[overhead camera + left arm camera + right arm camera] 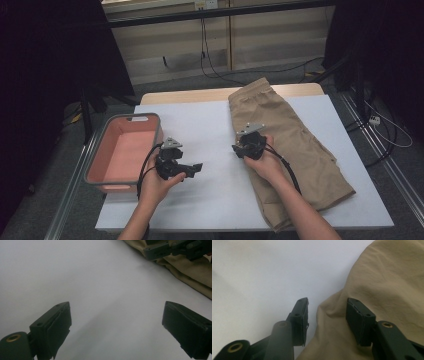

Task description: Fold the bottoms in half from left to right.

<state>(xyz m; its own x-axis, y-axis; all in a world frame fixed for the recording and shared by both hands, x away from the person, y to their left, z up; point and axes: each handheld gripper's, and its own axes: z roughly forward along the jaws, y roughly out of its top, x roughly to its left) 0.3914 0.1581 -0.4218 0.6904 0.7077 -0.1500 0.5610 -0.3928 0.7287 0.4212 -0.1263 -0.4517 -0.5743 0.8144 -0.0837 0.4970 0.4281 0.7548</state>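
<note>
No readable text, brand, number or sign anywhere; pale label on the far rim of the bin (124, 150) too blurred to read.

Khaki shorts (290, 145) on white table (215, 130), pink bin (125, 150) left, two claws.

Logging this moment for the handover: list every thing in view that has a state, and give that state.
Shorts: folded lengthwise, flat on the table's right side.
Bin: upright, empty, at the table's left edge.
Left tool: open wide, nothing between its jaws.
Right tool: partly open, straddling the shorts' edge, pads not pressing it.
</note>
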